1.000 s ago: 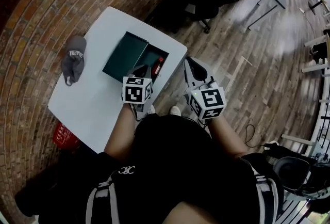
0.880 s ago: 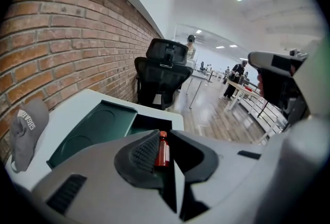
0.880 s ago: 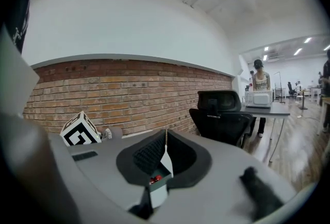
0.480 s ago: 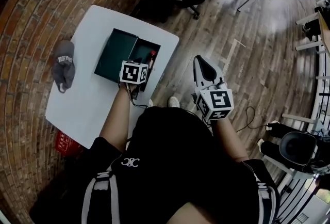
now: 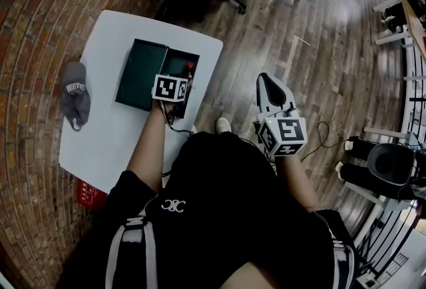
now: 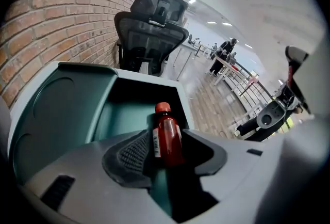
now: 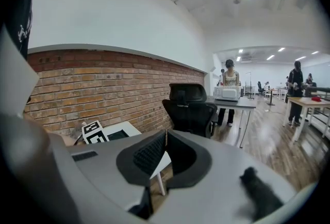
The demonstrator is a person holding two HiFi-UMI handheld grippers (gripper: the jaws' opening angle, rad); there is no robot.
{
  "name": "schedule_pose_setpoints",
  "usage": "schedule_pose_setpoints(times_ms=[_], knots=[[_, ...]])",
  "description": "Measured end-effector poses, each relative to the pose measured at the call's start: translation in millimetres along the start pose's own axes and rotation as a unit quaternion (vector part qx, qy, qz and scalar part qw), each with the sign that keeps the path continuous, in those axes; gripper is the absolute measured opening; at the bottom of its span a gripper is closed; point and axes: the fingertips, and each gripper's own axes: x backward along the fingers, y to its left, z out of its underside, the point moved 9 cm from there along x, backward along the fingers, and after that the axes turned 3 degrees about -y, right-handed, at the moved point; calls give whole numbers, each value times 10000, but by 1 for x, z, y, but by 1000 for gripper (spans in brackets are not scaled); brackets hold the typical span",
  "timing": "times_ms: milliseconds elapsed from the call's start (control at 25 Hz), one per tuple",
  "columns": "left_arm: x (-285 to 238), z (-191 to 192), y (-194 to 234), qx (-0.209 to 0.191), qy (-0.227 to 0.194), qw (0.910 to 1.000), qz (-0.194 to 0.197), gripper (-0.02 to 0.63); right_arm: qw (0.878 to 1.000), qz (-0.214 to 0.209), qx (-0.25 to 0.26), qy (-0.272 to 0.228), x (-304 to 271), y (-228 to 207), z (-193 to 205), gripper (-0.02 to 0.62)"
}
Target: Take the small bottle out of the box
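White, flat surface [image 5: 100, 128] beside a brick wall [image 6: 62, 16]; plank floor [image 5: 319, 48] beyond. Inside the teal box [image 6: 77, 109], bottle [image 6: 166, 125] lengthwise along the left gripper [image 6: 166, 141] fingers, red cap away. Glossy red cylinder, white label. Left fingers opening, bottle between, ungripped; right gripper [image 7: 165, 138] fingers together, empty.

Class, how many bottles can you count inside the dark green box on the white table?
1. The red bottle sits in the open box, between the left gripper's opening jaws; more could be hidden beneath that gripper.
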Motion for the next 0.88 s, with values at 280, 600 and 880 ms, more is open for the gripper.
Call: schedule_pose_setpoints(times_ms=[280, 600, 880], knots=[[-9, -4, 2, -7, 279, 9996, -90, 224, 9999, 83, -42, 82, -1, 0, 3, 31], [-28, -5, 2, -968, 556, 9917, -632, 227, 9997, -103, 68, 190, -5, 9, 4, 31], [-37, -5, 1, -1293, 579, 9869, -773, 229, 9996, -118, 140, 216, -4, 10, 7, 31]])
